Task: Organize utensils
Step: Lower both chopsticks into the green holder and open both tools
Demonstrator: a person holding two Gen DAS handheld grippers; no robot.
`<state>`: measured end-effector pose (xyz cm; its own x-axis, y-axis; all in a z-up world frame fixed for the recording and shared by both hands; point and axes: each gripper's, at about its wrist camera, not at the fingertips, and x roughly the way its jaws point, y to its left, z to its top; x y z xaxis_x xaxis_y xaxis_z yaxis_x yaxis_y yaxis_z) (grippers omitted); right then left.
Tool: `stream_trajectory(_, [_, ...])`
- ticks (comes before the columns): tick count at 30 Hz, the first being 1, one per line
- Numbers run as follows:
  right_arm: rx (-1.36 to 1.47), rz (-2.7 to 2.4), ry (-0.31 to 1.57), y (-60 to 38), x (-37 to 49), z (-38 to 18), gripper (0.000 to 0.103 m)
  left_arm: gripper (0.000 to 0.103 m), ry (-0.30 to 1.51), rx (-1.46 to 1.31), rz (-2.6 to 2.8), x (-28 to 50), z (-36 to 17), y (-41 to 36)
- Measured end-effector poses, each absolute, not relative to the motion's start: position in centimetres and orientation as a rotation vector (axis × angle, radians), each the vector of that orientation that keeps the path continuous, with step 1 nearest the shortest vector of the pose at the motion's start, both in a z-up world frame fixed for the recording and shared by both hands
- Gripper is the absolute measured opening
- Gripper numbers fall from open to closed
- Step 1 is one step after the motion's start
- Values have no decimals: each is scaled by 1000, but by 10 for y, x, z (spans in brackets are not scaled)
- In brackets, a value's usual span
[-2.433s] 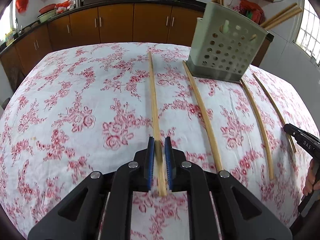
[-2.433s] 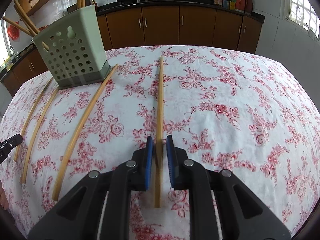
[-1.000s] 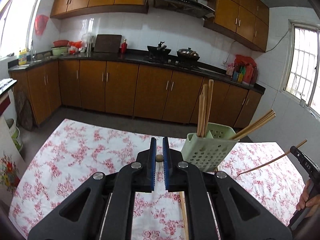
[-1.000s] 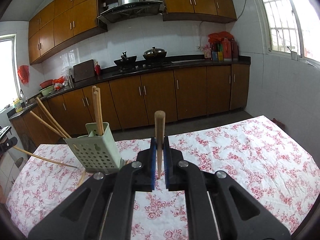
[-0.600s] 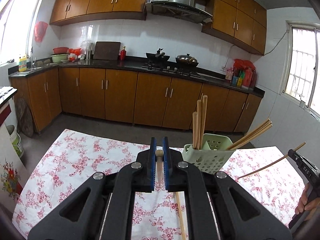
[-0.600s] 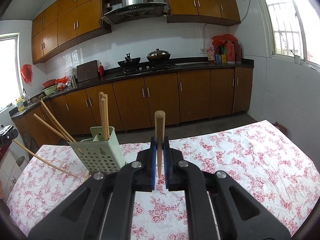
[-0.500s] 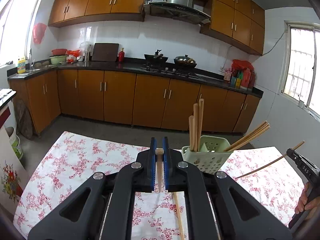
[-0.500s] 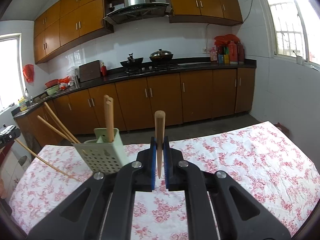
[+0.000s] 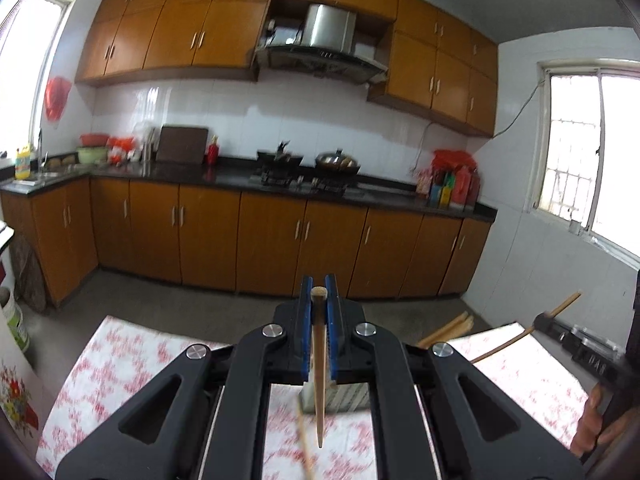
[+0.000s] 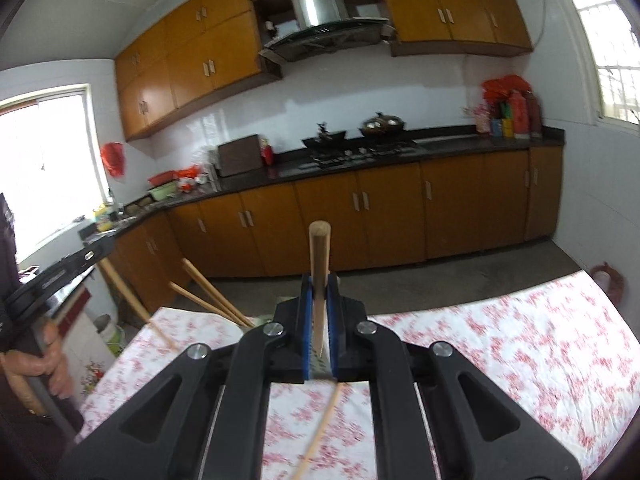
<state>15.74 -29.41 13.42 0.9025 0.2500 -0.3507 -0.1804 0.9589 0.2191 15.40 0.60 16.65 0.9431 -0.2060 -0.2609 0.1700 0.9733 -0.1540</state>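
Observation:
My left gripper (image 9: 319, 292) is shut on a wooden chopstick (image 9: 319, 364), held nearly upright, its thin tip pointing down over the green perforated utensil basket (image 9: 336, 394), which is mostly hidden behind the gripper. My right gripper (image 10: 320, 292) is shut on another chopstick (image 10: 319, 264), also upright; only a sliver of the basket (image 10: 320, 366) shows between its pads. Several chopsticks (image 10: 212, 296) lean out of the basket. The right gripper with its chopstick (image 9: 520, 334) shows at the right edge of the left wrist view.
A table with a red floral cloth (image 10: 520, 344) lies below both grippers. One loose chopstick (image 10: 320, 428) lies on the cloth near the basket. Brown kitchen cabinets and a black counter (image 9: 280, 184) stand behind. The other hand-held gripper (image 10: 48, 276) shows at the left.
Both grippers picked chopsticks off the cloth, lifted and tilted them upright. In the last half second both moved closer over the basket, which is now hidden behind the fingers.

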Motion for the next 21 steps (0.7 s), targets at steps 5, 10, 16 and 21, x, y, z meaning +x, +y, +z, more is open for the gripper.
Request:
stream_trajectory(5, [165, 247, 350, -279, 172, 158, 8, 6, 179, -129, -187, 168, 200, -17])
stream_trajectory(10, [144, 242, 385, -267, 204, 155, 8, 6, 129, -138, -144, 192, 206, -32])
stream_trajectory(16, [145, 232, 442, -261, 238, 135, 8, 7, 152, -147, -102, 217, 181, -38])
stream_trajectory(21, [141, 224, 463, -258, 252, 123, 8, 7, 193, -137, -103, 226, 158, -41])
